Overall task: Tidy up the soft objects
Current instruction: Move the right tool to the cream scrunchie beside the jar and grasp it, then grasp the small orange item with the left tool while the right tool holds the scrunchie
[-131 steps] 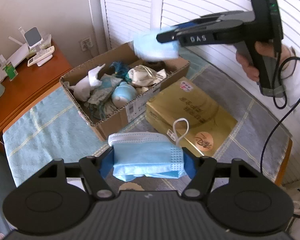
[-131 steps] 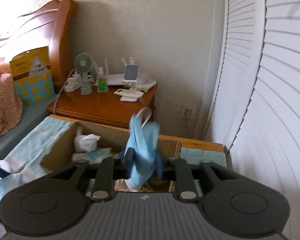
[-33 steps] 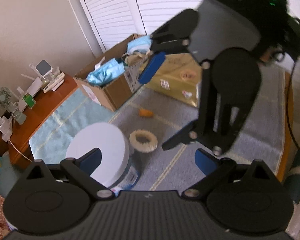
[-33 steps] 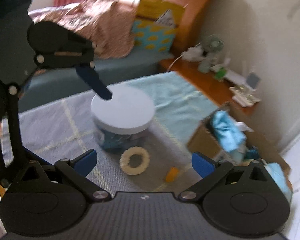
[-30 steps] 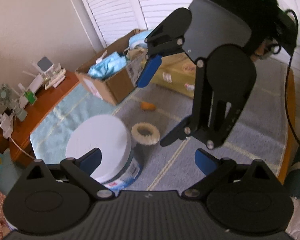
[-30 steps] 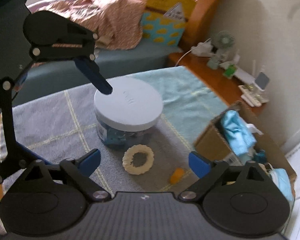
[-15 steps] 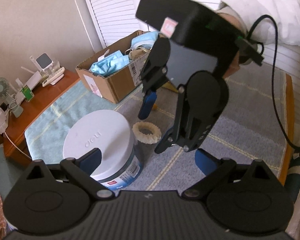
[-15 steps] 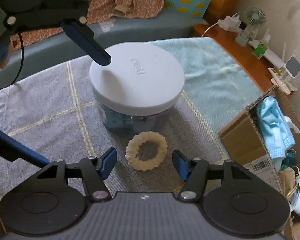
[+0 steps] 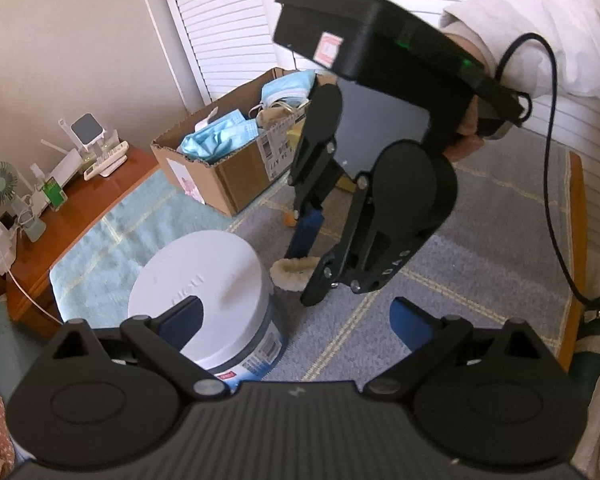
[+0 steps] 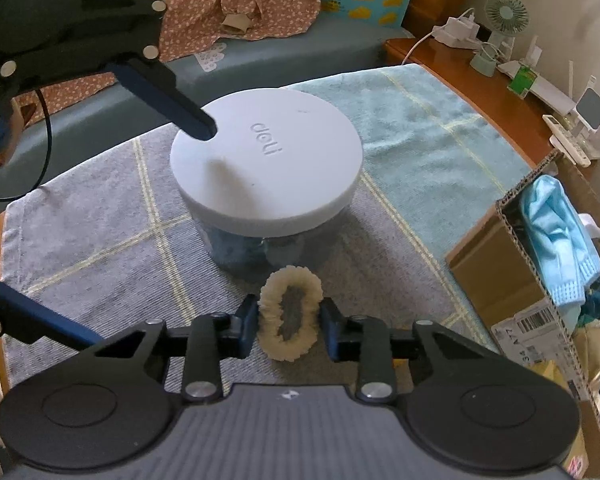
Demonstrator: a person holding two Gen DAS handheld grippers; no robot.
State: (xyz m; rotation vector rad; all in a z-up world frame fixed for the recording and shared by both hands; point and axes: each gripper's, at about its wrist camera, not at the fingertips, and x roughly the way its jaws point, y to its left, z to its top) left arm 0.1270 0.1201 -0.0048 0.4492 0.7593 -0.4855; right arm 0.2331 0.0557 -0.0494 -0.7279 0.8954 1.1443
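Down at the grey checked cloth, the right gripper is tilting steeply toward the surface, its body held from above by a hand in a white sleeve, seen in the left wrist view. Its two blue-padded fingers are pinching a cream fluffy scrunchie, squeezing the ring into a narrow oval; the scrunchie is lying on the cloth just in front of a round jar with a white lid. The lid is carrying the raised word "deli". The left gripper is hovering with its fingers spread wide and nothing between them; in the right wrist view one of its blue fingertips is sitting over the near-left edge of the lid, though whether it is touching cannot be told, while the other finger is reaching in low on the left. A cardboard box is standing farther along the cloth on the right, with light blue face masks piled in it and a barcode label on its side showing the characters "34 A17". A small orange object is lying on the cloth between the box and the scrunchie. The jar's side label is too blurred to read.
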